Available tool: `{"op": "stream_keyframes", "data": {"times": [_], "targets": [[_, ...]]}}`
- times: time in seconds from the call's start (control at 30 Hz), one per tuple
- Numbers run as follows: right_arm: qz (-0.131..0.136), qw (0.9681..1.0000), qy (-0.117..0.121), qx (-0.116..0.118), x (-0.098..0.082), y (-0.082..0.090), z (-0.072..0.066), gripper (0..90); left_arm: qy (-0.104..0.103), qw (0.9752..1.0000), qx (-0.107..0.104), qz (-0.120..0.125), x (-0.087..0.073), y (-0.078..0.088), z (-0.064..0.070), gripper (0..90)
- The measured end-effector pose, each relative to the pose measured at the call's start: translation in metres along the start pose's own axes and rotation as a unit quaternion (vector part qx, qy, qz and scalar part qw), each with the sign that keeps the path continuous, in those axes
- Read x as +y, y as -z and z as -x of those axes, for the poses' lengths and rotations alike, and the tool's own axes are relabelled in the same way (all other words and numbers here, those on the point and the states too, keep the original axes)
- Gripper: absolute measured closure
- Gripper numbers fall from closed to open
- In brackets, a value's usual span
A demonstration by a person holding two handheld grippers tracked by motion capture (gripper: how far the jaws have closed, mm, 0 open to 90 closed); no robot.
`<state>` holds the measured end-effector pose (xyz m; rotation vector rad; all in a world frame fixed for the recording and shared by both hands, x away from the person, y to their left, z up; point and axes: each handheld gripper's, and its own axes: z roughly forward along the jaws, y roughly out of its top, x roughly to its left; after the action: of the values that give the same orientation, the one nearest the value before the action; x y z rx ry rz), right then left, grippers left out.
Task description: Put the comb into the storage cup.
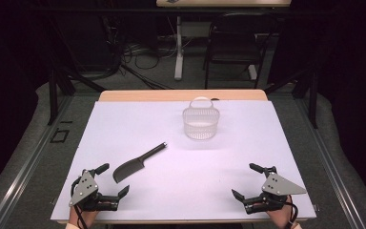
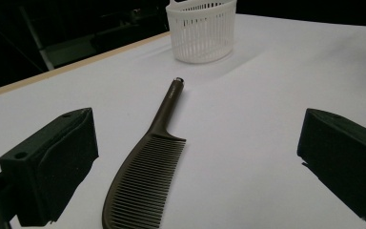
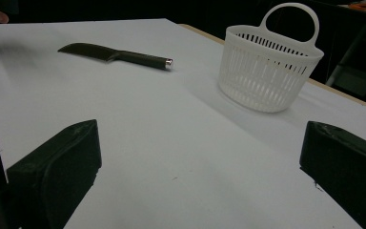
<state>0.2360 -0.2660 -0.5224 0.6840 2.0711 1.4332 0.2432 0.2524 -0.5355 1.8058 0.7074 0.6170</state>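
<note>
The comb lies flat on the white table, just ahead of the left gripper, whose jaws gape empty. The right gripper is also open, well apart. Pinching the slim handle should suit dropping it into the basket.

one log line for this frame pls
left gripper: open, near comb | right gripper: open, empty | basket: upright, empty, far side

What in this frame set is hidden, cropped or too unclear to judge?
- Comb: the wide toothed end is cut off by the bottom edge of the left gripper view.
- Basket: its handle is cropped by the top edge there.
- Basket interior: too small and pale in the high view to tell whether anything is inside.
</note>
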Motion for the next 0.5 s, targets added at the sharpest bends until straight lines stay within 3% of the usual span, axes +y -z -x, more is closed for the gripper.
{"op": "stream_keyframes", "data": {"times": [0.5], "targets": [[-0.003,1.0000,0.001,0.006,0.000,-0.002,-0.001,0.0,-0.007,0.9999,0.000,-0.009,0.011,-0.009,-0.001,0.6]]}}
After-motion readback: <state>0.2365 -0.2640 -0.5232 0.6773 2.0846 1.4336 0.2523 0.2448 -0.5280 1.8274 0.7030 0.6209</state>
